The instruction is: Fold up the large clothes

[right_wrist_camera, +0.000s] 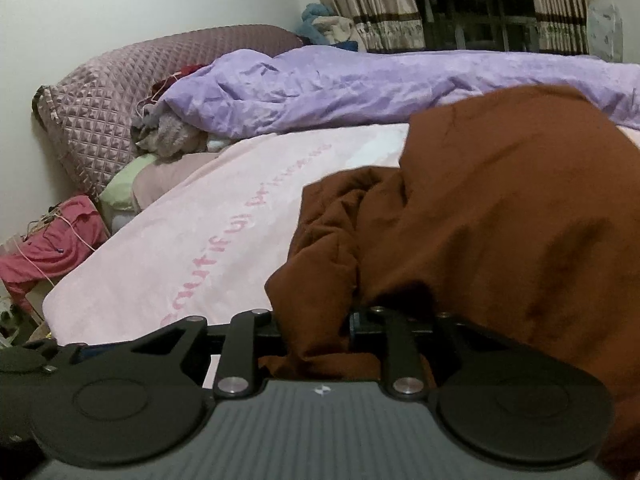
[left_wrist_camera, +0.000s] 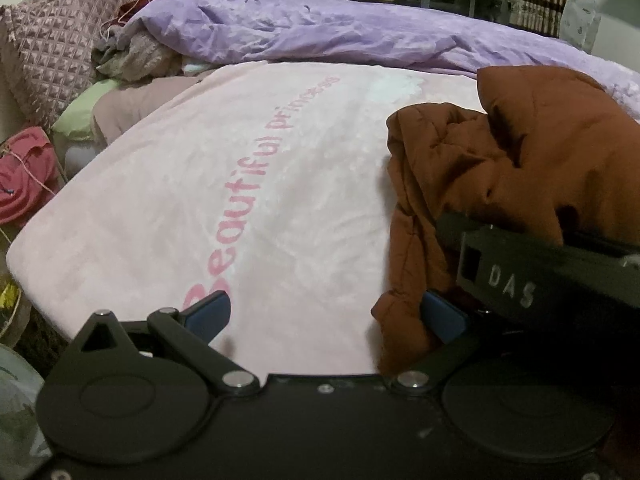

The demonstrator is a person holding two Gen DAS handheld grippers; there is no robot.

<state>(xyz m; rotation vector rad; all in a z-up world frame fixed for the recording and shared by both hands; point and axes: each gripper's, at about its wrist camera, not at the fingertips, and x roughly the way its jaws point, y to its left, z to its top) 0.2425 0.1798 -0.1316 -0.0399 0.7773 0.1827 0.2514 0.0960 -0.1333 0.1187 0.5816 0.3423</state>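
Rust-brown jacket (right_wrist_camera: pixel 480 220) bunches between the right tongs (right_wrist_camera: pixel 316 332), gripped; left tongs (left_wrist_camera: pixel 324 316) gape wide beside its hanging edge, crumpled, no clear axis.

You are working in dim, warm indoor light with grainy, soft detail in both views. Fisheye distortion bows the pink blanket (left_wrist_camera: pixel 280 184) and darkens the corners, while the brown jacket (right_wrist_camera: pixel 500 216) blurs up close.

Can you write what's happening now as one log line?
task: fold clothes | left gripper: open | right gripper: shut on brown jacket | jacket: bunched on pink blanket
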